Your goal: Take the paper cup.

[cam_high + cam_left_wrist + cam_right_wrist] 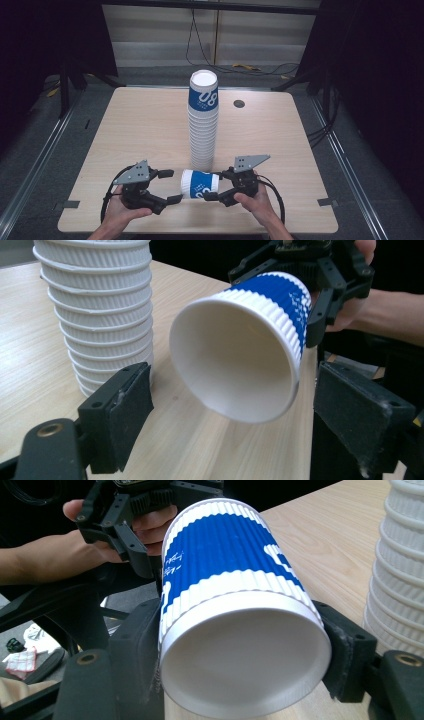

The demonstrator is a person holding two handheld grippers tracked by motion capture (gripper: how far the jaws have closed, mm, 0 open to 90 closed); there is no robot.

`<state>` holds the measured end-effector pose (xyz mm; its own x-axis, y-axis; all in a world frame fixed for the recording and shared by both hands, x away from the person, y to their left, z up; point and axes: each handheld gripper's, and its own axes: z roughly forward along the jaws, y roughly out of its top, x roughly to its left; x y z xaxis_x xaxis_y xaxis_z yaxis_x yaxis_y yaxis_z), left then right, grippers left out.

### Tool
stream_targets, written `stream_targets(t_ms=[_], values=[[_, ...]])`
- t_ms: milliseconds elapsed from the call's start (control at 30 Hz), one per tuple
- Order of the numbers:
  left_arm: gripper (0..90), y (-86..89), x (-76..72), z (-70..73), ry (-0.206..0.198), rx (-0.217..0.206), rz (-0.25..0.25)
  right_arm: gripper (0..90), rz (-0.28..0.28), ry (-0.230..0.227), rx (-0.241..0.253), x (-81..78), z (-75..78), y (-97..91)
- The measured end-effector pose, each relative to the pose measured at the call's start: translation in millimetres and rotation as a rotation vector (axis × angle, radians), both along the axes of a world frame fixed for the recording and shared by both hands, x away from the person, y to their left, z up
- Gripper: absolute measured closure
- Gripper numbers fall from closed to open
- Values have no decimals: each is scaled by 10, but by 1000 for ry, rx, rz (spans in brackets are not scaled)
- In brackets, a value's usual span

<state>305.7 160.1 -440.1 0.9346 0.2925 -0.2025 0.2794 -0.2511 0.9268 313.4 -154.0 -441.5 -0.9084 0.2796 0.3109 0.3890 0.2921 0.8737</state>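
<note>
A tall stack of white ribbed paper cups stands at the table's middle, topped by a blue-banded cup. In front of it a single blue-and-white cup lies sideways in the air, mouth toward the left. My right gripper is shut on its base end; in the right gripper view the pads press the cup near its bottom. My left gripper is open just before the cup's mouth. In the left gripper view the rim sits between and beyond the spread jaws, untouched.
The wooden table has a round cable hole at the back right. The stack rises close behind both grippers. Cables and dark stands lie on the floor beyond the far edge.
</note>
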Motion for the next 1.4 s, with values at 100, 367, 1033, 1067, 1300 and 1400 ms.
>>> stream_targets(t_ms=[100,367,1033,1067,1300,1400], values=[[155,-22,7,3,9,-6,3,288,13,0,-5,-5,-3,24],[155,-62,8,10,13,-30,-30,290,43,-3,-25,-22,-4,78],[137,-81,9,2,13,-74,-61,289,91,-1,39,-39,-10,174],[137,-75,13,6,16,-78,-59,289,90,3,50,-36,-17,175],[126,-80,10,17,18,-81,-73,288,96,11,104,-35,-37,207],[123,-79,13,2,20,-83,-81,288,97,19,119,-33,-51,217]])
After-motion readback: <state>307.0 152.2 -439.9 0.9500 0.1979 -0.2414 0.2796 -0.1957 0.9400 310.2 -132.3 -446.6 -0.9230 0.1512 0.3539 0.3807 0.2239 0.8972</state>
